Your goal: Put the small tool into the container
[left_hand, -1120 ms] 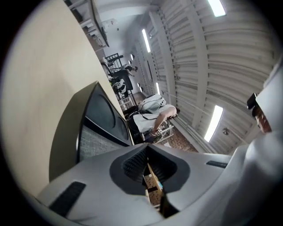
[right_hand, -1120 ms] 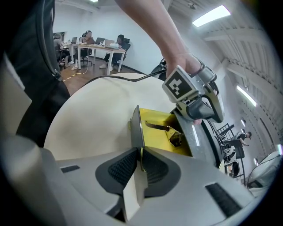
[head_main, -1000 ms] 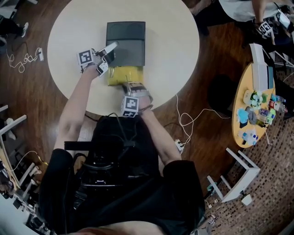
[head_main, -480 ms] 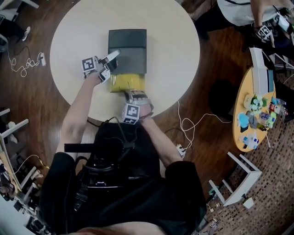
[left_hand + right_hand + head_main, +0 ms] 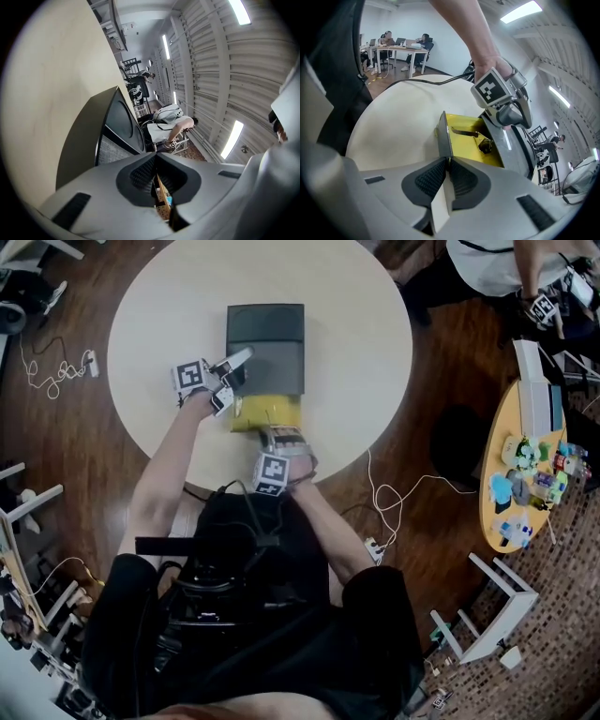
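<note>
Right gripper view: the small tool (image 5: pixel 465 133) lies inside the pulled-out yellow drawer (image 5: pixel 474 151).
The right gripper (image 5: pixel 448 164) has its jaws clamped on the drawer's grey front wall (image 5: pixel 443 133). The drawer sticks out of the dark container (image 5: pixel 266 334) on the round table (image 5: pixel 356 324). The tool, a thin metal strip, rests on the yellow floor, free of both grippers. The left gripper (image 5: pixel 156 173) hovers at the container's left edge, near where the drawer comes out, jaws pressed together with nothing between them.
</note>
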Demonstrator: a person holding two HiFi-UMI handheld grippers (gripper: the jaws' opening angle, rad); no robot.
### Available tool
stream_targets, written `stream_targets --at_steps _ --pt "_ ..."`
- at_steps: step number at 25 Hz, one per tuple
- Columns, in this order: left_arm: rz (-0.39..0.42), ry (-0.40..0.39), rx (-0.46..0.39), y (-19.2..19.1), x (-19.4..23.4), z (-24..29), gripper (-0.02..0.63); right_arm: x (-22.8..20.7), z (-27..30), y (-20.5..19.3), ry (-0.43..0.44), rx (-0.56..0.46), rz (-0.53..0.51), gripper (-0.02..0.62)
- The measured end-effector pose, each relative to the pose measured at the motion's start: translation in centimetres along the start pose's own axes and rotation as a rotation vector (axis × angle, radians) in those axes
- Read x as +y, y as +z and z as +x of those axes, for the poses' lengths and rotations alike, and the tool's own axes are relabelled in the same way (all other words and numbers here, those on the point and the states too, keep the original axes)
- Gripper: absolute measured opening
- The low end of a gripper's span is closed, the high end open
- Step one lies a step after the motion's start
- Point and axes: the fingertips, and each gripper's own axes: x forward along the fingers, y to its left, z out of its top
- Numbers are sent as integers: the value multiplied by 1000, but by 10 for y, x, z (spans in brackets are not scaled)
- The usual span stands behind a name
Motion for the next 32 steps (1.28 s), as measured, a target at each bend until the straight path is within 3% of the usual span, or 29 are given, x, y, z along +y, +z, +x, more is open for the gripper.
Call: stream_targets --at_steps 2,7,13,18,26,29,32 --pt "0 33 7 1 5 -2 -2 -2 1 1 -2 1 -2 40" --pt "9 12 14 3 -1 4 -2 -5 -2 0 -48 9 0 40" --pt "20 38 29 1 3 2 -2 -3 -1 1 -57 11 -4 40" --pt "4 43 23 2 2 4 -2 -47 20 2 -109 30 50 40" --pt "10 45 17 0 1 2 -2 -48 20 3 -90 33 31 40" --pt "17 80 20 4 6 -2 -2 -72 33 7 -115 38 47 40" --pt "11 61 21 2 1 1 -2 -85 36 7 -127 42 28 40"
